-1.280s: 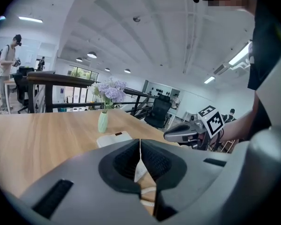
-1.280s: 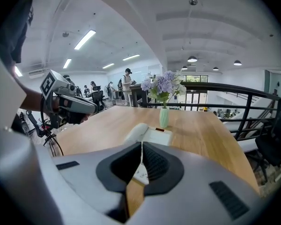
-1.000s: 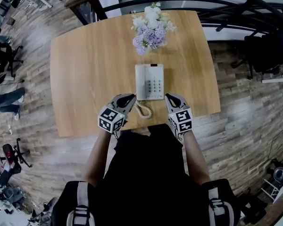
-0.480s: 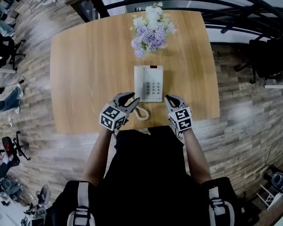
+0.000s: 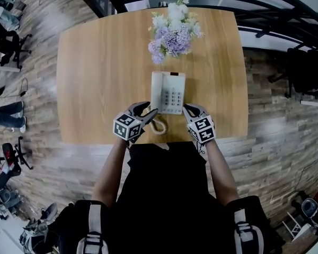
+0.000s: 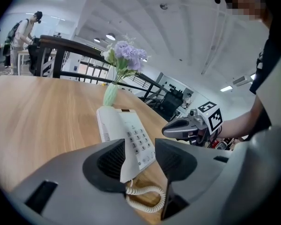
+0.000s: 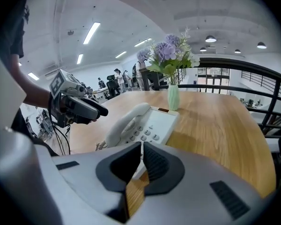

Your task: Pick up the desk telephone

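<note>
Head view: desk telephone (image 5: 168, 92) on table (image 5: 95, 78).

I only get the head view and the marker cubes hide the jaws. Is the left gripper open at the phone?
Observer: Yes. In the left gripper view the left gripper's jaws stand apart, having just been opening. The phone's near corner shows in the gap, and I see no clamp on it.
Operator: And the right one?
Observer: The right gripper is shut with nothing between its jaws. The phone's near edge lies just past its tips.
Operator: Is the handset seated?
Observer: Yes, the right gripper view shows the handset lying in its cradle.
</note>
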{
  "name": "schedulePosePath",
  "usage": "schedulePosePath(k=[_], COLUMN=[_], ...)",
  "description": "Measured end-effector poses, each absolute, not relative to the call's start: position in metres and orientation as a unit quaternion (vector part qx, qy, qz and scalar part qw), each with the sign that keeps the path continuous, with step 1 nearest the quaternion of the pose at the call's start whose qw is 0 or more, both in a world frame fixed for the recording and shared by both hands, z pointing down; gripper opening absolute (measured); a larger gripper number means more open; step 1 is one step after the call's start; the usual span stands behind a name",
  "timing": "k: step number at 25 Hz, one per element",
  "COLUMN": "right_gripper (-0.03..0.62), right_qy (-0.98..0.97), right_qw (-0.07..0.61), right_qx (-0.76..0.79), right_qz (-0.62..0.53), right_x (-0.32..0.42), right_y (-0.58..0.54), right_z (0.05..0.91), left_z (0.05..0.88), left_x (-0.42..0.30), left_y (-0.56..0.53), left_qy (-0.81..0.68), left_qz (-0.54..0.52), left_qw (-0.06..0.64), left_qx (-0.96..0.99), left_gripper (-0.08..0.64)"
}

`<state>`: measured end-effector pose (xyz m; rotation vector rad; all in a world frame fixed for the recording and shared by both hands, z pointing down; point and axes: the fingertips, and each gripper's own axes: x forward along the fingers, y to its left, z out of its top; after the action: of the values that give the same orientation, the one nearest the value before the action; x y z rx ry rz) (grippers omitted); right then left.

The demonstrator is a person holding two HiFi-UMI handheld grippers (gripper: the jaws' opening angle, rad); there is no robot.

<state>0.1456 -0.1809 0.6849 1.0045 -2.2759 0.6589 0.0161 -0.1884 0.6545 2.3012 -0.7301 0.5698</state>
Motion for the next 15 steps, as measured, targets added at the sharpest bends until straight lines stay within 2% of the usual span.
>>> schedulePosePath(k=[12, 14, 15], right_gripper=[0.031, 0.062, 0.1], right_qy=[-0.847, -0.844, -0.843], right_qw=[0.281, 0.279, 0.279], right_qx=[0.345, 0.343, 0.341], right_qz=[0.293, 0.302, 0.309], right_x=[0.148, 0.147, 0.147], right_y=[-0.188, -0.19, -0.19], right_z=[0.723, 0.727, 0.73], left_z=[0.692, 0.695, 0.697], left_x=[0.025, 0.023, 0.022], left_y=[-0.195, -0.198, -0.198], left_qy=[-0.27, -0.278, -0.28], left_qz=[0.232, 0.231, 0.231], left_qw=[0.377, 0.38, 0.383], left_qx=[0.855, 0.851, 0.85], left_gripper=[0.29, 0.296, 0.298])
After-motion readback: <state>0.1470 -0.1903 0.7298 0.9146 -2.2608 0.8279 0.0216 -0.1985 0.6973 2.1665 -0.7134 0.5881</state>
